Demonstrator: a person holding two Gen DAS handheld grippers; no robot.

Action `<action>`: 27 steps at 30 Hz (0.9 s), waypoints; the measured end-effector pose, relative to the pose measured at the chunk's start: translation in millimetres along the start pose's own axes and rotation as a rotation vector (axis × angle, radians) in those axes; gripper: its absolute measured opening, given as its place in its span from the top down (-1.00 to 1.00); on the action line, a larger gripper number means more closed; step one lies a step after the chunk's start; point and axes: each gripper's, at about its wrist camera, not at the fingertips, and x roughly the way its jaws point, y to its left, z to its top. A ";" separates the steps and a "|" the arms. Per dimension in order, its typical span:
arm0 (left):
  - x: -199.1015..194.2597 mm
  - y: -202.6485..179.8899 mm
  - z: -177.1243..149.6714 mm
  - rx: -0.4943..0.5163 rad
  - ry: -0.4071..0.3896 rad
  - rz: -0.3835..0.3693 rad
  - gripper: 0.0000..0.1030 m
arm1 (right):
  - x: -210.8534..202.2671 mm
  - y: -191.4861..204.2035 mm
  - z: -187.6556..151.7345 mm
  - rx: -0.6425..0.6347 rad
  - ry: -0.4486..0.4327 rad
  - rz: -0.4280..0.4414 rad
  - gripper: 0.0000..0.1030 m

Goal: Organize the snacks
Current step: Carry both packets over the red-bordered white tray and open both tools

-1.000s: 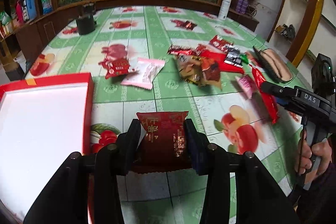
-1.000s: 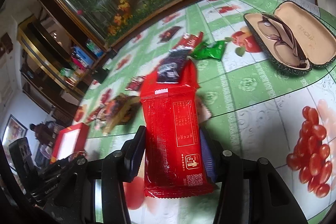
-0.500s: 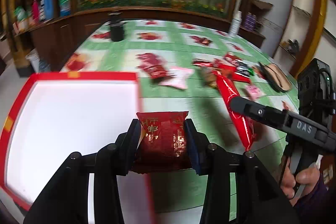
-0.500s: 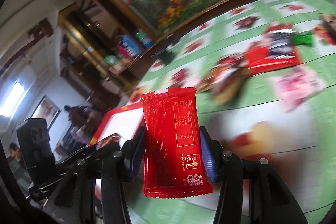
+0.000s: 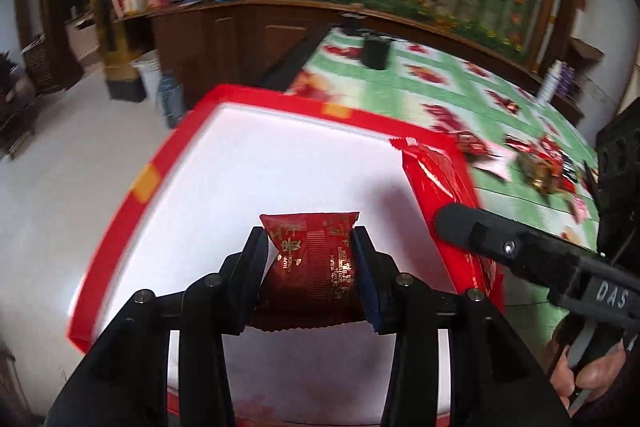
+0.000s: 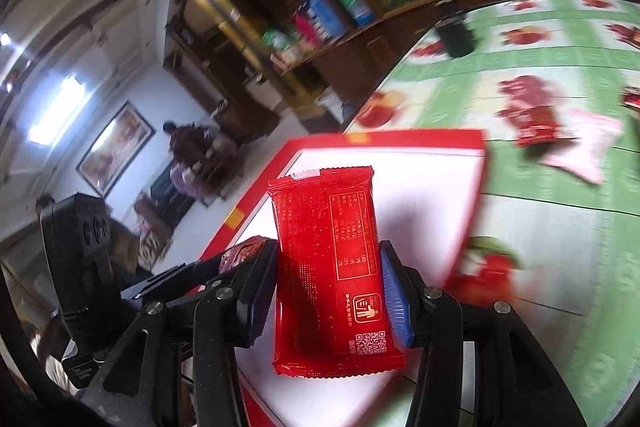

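Snacks first: two sealed packets are in the air over the red box point(image 5: 152, 179) with the white floor, which sits at the tabletop point(image 5: 436, 95) edge. The left tongs point(image 5: 310, 259) are clamped on a small dark red packet point(image 5: 312, 263), squeezed across its width near the lower half, so the top puffs out above the pads. The right tongs point(image 6: 328, 291) hold a longer bright red packet point(image 6: 328, 259) the same way, gripped by the long edges at the lower half, standing upright with its crimped end up.

Both look like light, air-filled foil wrappers, so weight shouldn't be an issue. My guess is they're slick and squishy, and the stuff inside may crumble if pinched hard. Grabbing across the body, like now, seems safer than the thin crimped ends, which would probably slide out.

The box looks empty from here, apart from the long packet hanging over its right rim in the left view. More loose snacks point(image 6: 536, 123) lie scattered on the green fruit-print cloth farther off, plus a dark cup point(image 5: 375, 54) near the far edge.
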 end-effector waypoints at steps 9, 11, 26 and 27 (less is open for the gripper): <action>20.4 25.1 -7.1 -0.038 0.047 0.061 0.20 | 39.1 27.6 -13.9 -0.115 0.130 -0.002 -0.01; 19.0 25.8 -7.5 -0.032 0.038 0.069 0.20 | 40.8 24.6 -14.0 -0.108 0.141 0.004 -0.01; -3.8 27.0 2.0 -0.061 -0.035 0.139 -0.42 | -11.5 -5.3 2.4 -0.041 -0.074 -0.053 -0.18; -6.8 21.7 3.3 -0.049 -0.046 0.139 -0.46 | -17.4 -13.8 4.2 -0.021 -0.085 -0.065 -0.18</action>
